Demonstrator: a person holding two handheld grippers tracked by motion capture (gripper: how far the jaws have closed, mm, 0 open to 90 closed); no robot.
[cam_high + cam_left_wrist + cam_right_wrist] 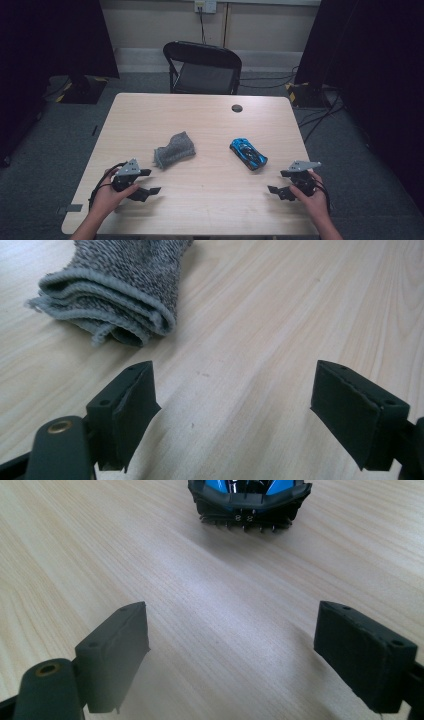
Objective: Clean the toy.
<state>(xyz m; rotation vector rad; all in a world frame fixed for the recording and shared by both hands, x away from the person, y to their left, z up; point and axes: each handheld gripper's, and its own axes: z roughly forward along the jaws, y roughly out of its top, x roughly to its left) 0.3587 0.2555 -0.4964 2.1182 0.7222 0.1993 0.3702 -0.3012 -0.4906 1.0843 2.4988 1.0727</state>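
Observation:
A folded grey knit cloth (174, 149) lies left of the table's middle, and its rolled edge (107, 290) fills the upper left of the left gripper view. A blue and black toy car (248, 153) sits right of the middle, with its rear end (249, 502) facing the right gripper. My left gripper (150, 182) rests near the front left of the table, open and empty (232, 410), short of the cloth. At the front right, my right gripper (278, 182) is open and empty (232, 655), a short way from the car.
The light wooden table (210, 210) has a small dark round disc (237, 108) near its far edge. A black folding chair (202, 67) stands behind the table. Dark curtains and cables flank both sides of the floor.

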